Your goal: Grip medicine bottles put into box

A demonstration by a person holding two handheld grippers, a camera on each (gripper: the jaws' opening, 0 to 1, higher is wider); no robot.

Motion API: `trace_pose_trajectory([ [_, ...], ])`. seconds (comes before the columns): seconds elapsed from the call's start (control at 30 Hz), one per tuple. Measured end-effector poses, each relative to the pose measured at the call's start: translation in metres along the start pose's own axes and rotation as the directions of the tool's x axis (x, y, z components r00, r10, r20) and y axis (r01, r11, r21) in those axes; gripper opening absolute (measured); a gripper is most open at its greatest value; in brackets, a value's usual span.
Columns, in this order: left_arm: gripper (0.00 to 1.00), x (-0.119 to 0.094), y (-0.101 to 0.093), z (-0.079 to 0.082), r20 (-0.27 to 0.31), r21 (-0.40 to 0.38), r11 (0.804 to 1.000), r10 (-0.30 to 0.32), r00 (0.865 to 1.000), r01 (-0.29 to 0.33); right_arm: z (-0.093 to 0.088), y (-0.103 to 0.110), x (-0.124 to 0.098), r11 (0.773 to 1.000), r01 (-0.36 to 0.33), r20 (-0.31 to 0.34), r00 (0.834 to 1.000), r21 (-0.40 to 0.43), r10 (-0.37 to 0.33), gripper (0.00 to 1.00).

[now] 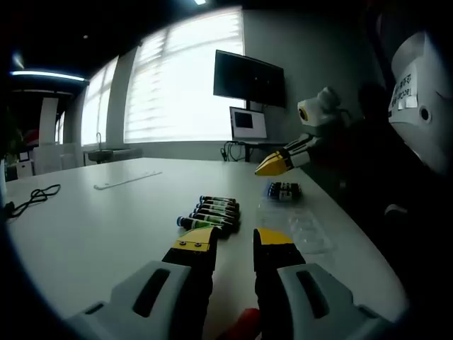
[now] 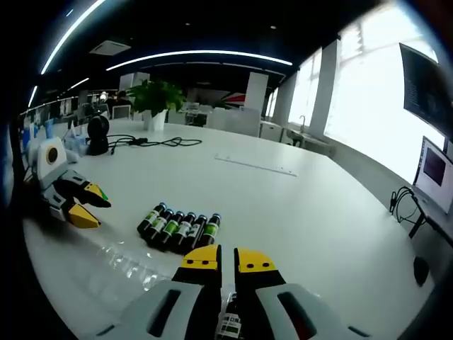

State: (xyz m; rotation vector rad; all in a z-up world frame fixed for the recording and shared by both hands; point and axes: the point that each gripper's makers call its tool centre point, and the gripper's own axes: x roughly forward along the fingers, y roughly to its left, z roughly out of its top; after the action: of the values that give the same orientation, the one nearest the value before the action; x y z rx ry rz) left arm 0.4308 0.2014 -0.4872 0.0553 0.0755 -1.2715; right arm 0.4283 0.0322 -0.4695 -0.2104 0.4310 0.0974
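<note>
A row of small dark medicine bottles, cylindrical with green-and-white labels and dark caps, lies side by side on the smooth white table. In the left gripper view the same row sits at 12 o'clock just beyond the yellow jaw tips. A clear plastic box with moulded rounded pockets rests at 2 o'clock from the left gripper, glossy and see-through; a few bottles lie at its far end. In the right gripper view this tray shows at 9 o'clock as faint glinting ridges.

The left gripper hovers low over the table, its jaws apart with bare table between them. The right gripper points forward, its jaws close together, clamped on a bottle whose white label shows between the grey fingers
</note>
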Motion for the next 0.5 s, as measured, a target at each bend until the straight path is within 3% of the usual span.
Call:
trace_pose_trajectory([
  [0.5, 0.14, 0.0, 0.001, 0.0, 0.001, -0.003, 1.0, 0.002, 1.0, -0.002, 0.01, 0.008, 0.028, 0.999, -0.038, -0.002, 0.999, -0.021, 0.038, 0.05],
])
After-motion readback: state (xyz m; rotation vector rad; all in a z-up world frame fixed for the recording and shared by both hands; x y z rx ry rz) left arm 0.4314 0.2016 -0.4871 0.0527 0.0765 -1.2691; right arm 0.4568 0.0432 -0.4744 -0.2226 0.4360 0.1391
